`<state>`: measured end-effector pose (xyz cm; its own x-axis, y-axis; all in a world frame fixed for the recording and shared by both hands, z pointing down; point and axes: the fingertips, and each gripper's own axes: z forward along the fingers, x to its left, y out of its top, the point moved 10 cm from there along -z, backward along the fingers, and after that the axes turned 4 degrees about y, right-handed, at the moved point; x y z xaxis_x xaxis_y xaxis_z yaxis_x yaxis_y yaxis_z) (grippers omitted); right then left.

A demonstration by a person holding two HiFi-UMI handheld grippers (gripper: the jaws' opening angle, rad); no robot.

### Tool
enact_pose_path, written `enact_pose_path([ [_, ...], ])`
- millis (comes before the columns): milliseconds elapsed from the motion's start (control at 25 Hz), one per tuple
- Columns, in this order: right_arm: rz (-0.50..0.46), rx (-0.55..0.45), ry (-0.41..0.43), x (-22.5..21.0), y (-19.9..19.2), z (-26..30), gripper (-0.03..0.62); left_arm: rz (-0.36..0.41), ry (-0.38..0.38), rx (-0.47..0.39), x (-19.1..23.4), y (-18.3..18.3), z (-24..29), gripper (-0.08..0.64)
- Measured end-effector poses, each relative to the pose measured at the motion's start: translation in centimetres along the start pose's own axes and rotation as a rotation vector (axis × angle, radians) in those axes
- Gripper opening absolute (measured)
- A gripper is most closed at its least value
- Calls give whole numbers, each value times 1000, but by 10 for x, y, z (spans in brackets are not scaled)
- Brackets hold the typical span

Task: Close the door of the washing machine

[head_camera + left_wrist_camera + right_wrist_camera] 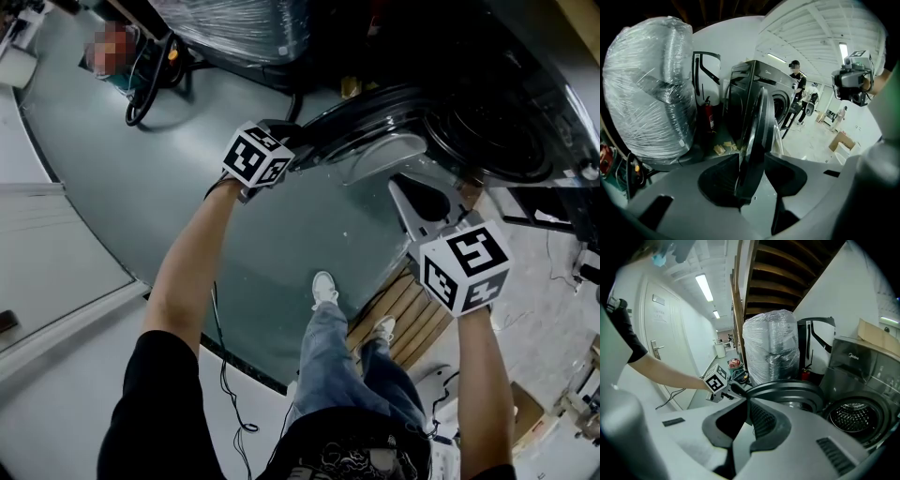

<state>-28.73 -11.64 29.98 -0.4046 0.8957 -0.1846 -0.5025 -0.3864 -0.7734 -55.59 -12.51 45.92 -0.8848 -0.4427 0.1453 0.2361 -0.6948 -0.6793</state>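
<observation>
At the glossy round door (759,112), left claw (751,155) seemingly grips it; right claw (746,401) closed.

Between the jaws of our left claw (752,157) stands the rim of the door (757,122), edge-on. Behind the door, beyond that claw, is the washing machine (740,84). A wrapped bundle (647,89) sits to the claw's left, and a fire extinguisher (709,117) stands between the bundle and the machine. Our right claw (746,401) hangs well right of the left one, before the door's face. The drum (855,417) is beyond it to the right. The floor (141,187) lies under both claws, and a pallet (412,314) lies below the right claw.
</observation>
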Motion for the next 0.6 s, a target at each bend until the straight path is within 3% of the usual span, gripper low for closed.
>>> enact_pose_path([
  [600, 37, -27, -34, -3, -25, -16, 23, -6, -5, -6, -49, -7, 2, 143],
])
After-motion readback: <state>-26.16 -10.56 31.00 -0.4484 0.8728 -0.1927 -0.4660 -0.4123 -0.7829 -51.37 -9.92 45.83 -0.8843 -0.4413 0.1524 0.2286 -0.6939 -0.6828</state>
